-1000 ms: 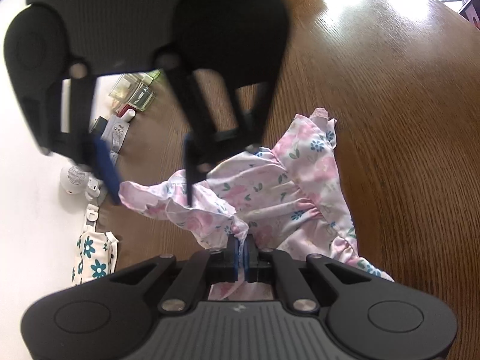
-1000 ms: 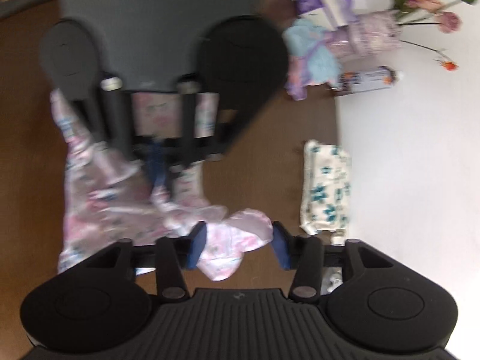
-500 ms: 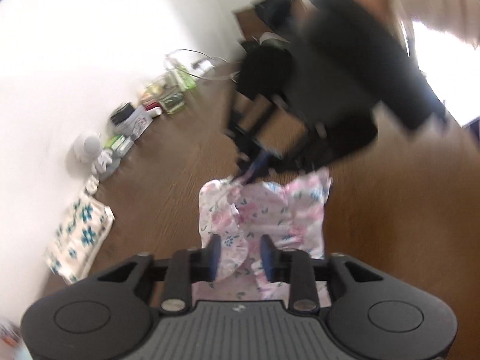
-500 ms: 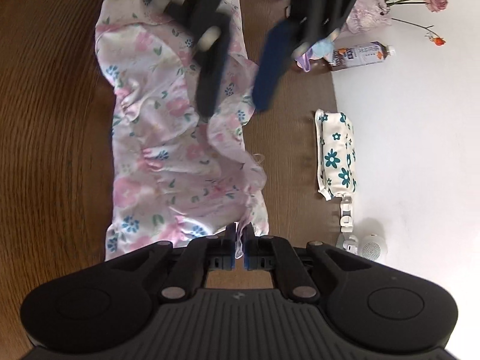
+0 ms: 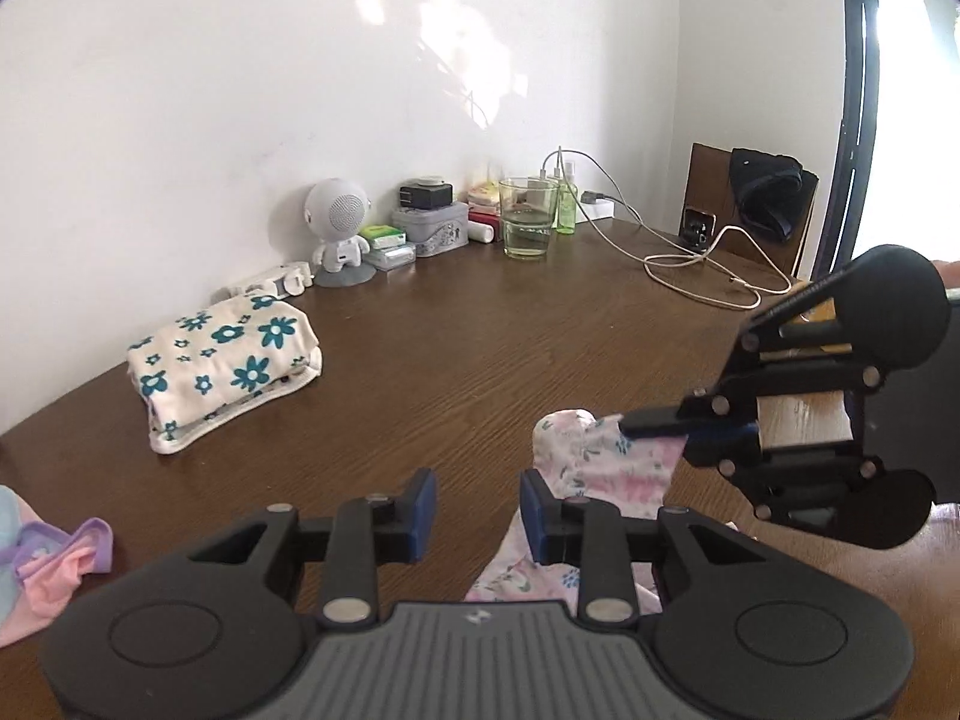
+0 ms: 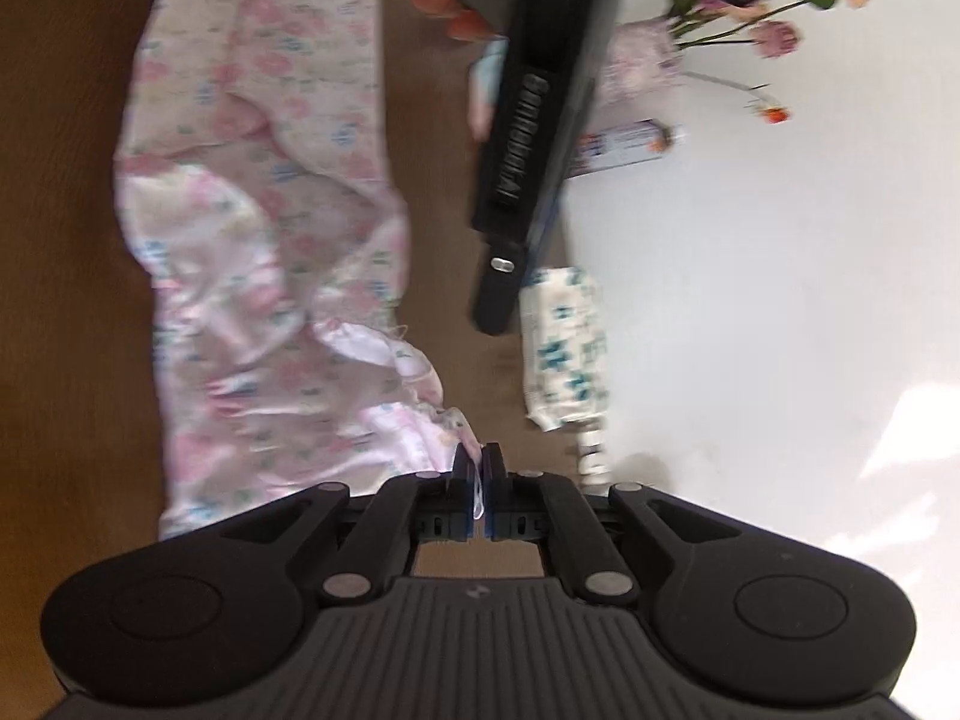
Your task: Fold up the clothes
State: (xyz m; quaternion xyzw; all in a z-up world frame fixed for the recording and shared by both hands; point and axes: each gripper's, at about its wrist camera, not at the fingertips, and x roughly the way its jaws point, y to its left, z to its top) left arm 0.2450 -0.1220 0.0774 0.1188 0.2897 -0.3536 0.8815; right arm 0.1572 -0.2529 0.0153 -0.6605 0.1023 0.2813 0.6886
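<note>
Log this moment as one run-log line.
task: fold clothes | left gripper: open, empty | right gripper: shut on pink floral garment edge | folded blue-flower cloth: set aside

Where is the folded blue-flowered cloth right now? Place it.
In the left wrist view the folded blue-flowered cloth lies on the table's left side near the wall, just in front of the white robot speaker.

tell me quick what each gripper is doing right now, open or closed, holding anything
Left gripper: open, holding nothing, fingers apart above the table.
Right gripper: closed, pinching an edge of the pink floral garment.
</note>
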